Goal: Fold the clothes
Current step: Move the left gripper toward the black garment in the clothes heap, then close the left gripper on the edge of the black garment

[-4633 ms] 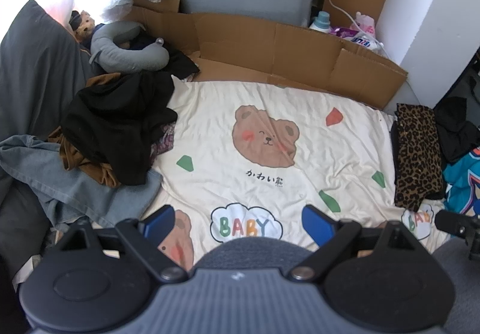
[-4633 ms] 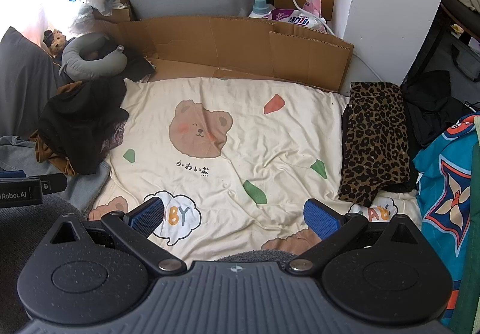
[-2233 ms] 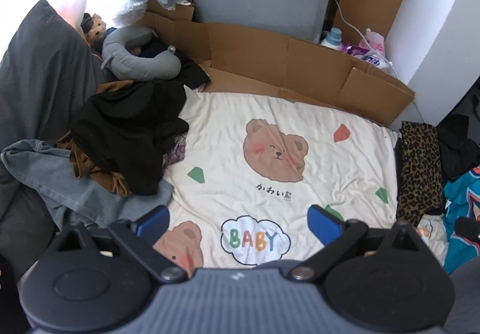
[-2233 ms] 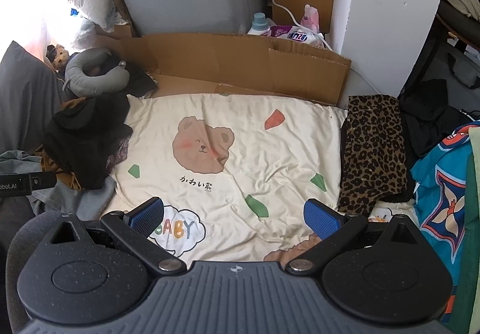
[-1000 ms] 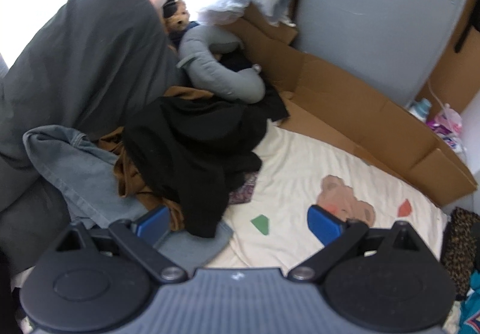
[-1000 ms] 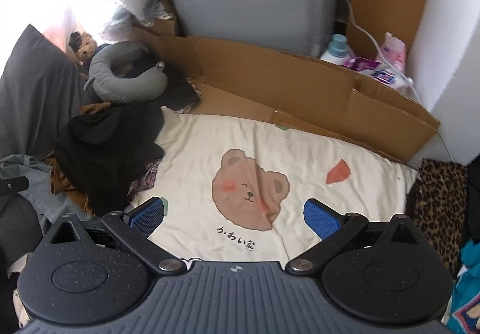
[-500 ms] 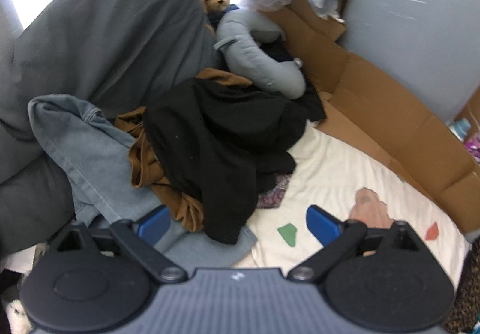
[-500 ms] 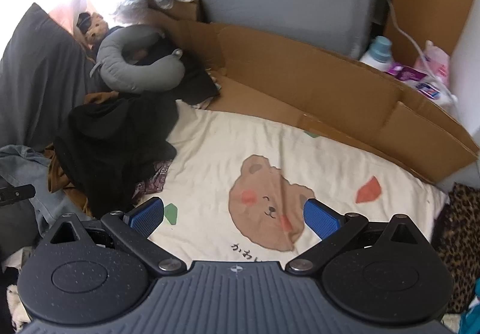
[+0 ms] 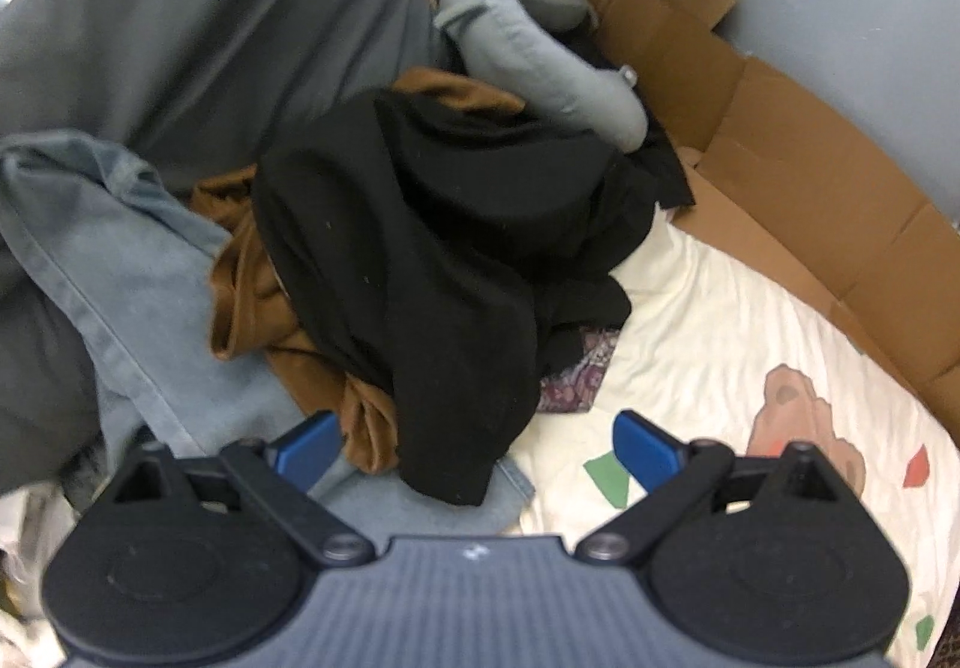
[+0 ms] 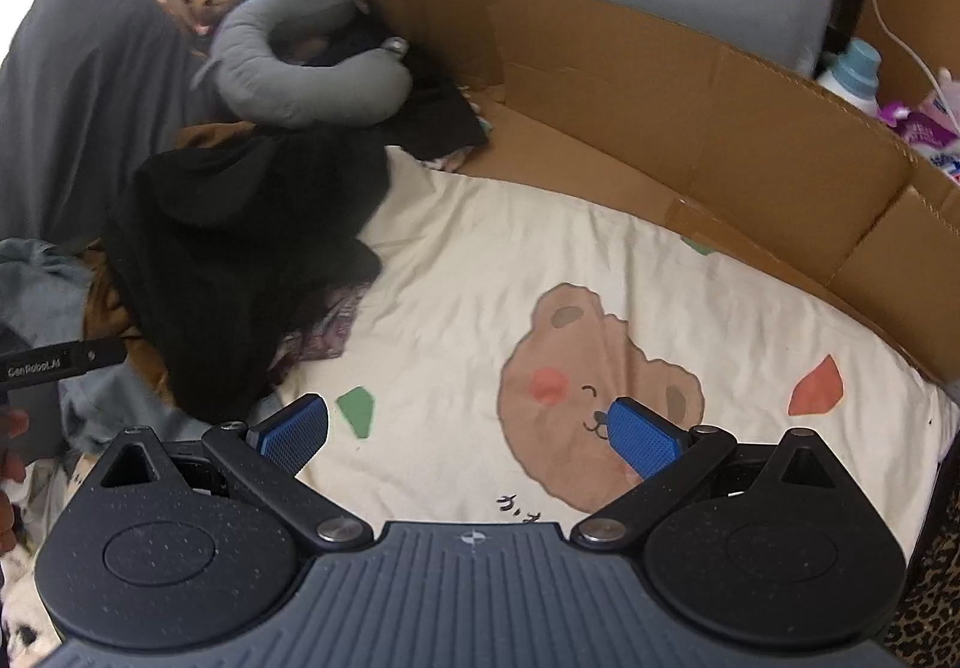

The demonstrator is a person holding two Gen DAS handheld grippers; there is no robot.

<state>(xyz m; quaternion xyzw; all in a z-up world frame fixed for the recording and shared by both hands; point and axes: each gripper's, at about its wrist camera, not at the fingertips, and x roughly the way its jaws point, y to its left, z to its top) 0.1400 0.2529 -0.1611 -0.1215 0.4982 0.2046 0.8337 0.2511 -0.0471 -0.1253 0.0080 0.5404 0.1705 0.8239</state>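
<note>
A heap of clothes lies at the left of a cream bear-print sheet (image 9: 720, 320). On top is a black garment (image 9: 432, 248), over a brown garment (image 9: 252, 296) and blue jeans (image 9: 120, 260). My left gripper (image 9: 477, 446) is open and empty, just in front of the black garment's lower edge. In the right wrist view the black garment (image 10: 240, 272) lies to the left, and my right gripper (image 10: 468, 434) is open and empty above the sheet (image 10: 480, 272) near the bear print.
A grey neck pillow (image 9: 540, 38) and a dark grey cushion (image 9: 198, 20) lie behind the heap. A cardboard wall (image 10: 690, 104) borders the sheet's far side. Bottles (image 10: 852, 68) stand behind it. A leopard-print garment (image 10: 930, 608) lies at the far right.
Both grippers have swung left and moved in toward the clothes heap. The left gripper is now close over the black garment. Both stay open.
</note>
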